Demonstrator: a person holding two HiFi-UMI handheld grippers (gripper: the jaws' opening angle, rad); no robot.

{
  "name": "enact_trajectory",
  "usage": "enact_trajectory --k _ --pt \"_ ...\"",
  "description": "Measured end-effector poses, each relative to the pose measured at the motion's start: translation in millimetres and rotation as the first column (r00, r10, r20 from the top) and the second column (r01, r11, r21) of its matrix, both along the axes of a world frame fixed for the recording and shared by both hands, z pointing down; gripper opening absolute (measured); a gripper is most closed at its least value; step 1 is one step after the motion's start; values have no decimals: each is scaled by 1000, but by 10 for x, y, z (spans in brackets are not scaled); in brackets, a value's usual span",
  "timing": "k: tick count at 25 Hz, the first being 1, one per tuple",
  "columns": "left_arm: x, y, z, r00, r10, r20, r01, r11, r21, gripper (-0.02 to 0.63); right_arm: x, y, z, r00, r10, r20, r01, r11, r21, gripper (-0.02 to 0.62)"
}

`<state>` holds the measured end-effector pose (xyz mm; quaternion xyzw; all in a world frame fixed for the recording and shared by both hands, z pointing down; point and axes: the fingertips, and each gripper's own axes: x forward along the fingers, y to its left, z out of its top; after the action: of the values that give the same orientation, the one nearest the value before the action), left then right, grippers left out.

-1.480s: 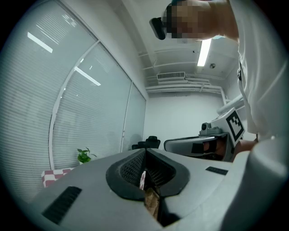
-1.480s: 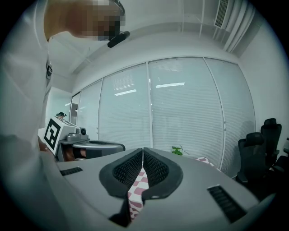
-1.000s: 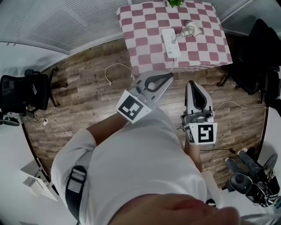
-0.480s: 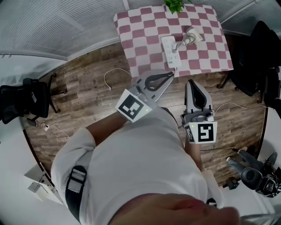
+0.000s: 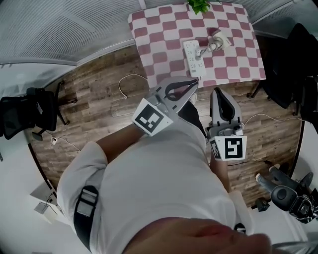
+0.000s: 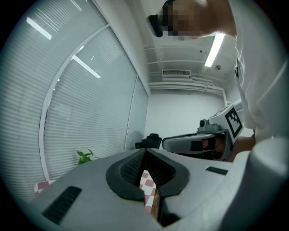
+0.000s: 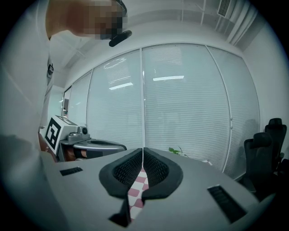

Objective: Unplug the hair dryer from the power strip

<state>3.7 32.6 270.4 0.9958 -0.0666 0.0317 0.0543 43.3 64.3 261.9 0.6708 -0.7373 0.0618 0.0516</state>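
Observation:
In the head view a white power strip (image 5: 194,57) lies on the table with the pink-and-white checked cloth (image 5: 159,34). A pale hair dryer (image 5: 219,39) lies just right of it, and its cord runs to the strip. Both grippers are short of the table's near edge, over the wooden floor. My left gripper (image 5: 194,84) is shut with nothing in it, and its tips point at the table edge below the strip. My right gripper (image 5: 217,92) is beside it, also shut and empty. In the left gripper view the jaws (image 6: 145,151) meet; in the right gripper view (image 7: 143,150) they do too.
A green plant (image 5: 198,4) stands at the table's far edge. A white cable (image 5: 130,79) lies on the floor left of the table. A black chair (image 5: 25,109) stands at the left, dark chairs (image 5: 293,64) at the right, and equipment (image 5: 285,196) at the lower right.
Both grippers have moved forward towards the table, which now sits closer to their tips in the head view. Both stay shut and empty.

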Motion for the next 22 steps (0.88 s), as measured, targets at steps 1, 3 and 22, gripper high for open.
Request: enact_trajectory --k 1,3,22 --pt "24 -7 -1 1000 0 4 0 1000 5 32 24 -10 0 1000 -3 2 3 1000 2 32" --pt "75 -26 8 1000 -5 11 5 1000 12 32 82 -33 11 1000 -11 4 11 1000 3 32" --pt "783 -495 9 977 -209 37 208 977 40 32 882 -592 -22 980 -199 11 199 979 37 32"
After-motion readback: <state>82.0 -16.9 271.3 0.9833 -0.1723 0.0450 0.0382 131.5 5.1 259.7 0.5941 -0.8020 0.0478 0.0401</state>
